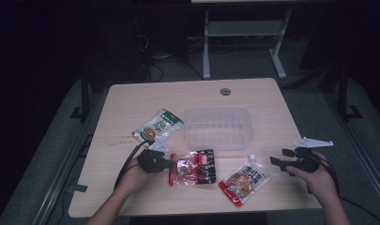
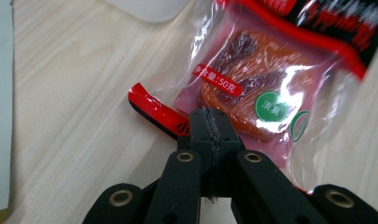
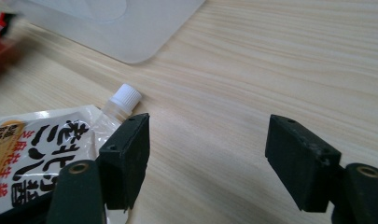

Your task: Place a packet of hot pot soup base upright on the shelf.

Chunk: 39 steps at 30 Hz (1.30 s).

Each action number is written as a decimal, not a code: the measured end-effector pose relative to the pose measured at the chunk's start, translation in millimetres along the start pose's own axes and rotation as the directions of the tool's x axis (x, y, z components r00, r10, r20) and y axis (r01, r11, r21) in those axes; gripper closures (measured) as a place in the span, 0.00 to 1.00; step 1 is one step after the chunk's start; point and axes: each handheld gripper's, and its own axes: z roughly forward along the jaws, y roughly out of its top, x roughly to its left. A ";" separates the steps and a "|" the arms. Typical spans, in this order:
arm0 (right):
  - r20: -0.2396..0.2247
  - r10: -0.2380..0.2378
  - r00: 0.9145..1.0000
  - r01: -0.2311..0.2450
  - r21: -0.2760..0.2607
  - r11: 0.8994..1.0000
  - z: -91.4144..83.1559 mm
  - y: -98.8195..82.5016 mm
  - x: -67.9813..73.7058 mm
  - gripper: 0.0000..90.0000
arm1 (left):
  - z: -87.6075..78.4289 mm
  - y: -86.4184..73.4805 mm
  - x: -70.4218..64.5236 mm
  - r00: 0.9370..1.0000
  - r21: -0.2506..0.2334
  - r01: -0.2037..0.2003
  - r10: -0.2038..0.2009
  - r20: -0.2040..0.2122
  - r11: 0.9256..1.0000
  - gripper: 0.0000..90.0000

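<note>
In the high view, the left gripper (image 1: 171, 164) is pinching the left edge of the red snack packet (image 1: 195, 167), which is lying on the counter (image 1: 126, 105) just in front of the clear plastic tub (image 1: 217, 127). The right gripper (image 1: 280, 158) is hovering near the right edge of the counter with its jaws spread and nothing between them, a little apart from the spouted sauce pouch (image 1: 244, 180). Counting the things on the counter: three packets are lying there, namely the red one, the spouted one and a green packet (image 1: 158, 125) to the left of the tub, and one tub is standing there.

In the left gripper view, the left gripper (image 2: 210, 126) is pressing its jaws together on the clear sealed margin of the red snack packet (image 2: 266, 84), and the packet is stretching away up and to the right from the tips.

In the right gripper view, the right gripper (image 3: 207, 154) is standing wide over bare wood, while the spouted sauce pouch (image 3: 37, 140) is lying just beside one jaw, its white cap (image 3: 126, 96) pointing toward the clear plastic tub (image 3: 130, 28).
</note>
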 end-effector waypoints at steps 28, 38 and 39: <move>-0.243 -0.087 0.966 0.105 0.065 0.992 11.5 30.4 68.1 0.45 | 1.9 -3.0 1.9 1.000 0.000 0.009 -0.009 0.000 1.000 1.00; -0.303 -0.101 0.948 0.128 0.070 0.989 20.8 47.8 90.2 0.48 | 1.9 -2.9 1.5 1.000 0.001 0.010 -0.010 -0.003 1.000 1.00; -0.312 -0.102 0.944 0.130 0.071 0.989 22.2 49.4 92.5 0.49 | 1.9 -2.9 1.5 1.000 0.001 0.010 -0.010 -0.003 1.000 1.00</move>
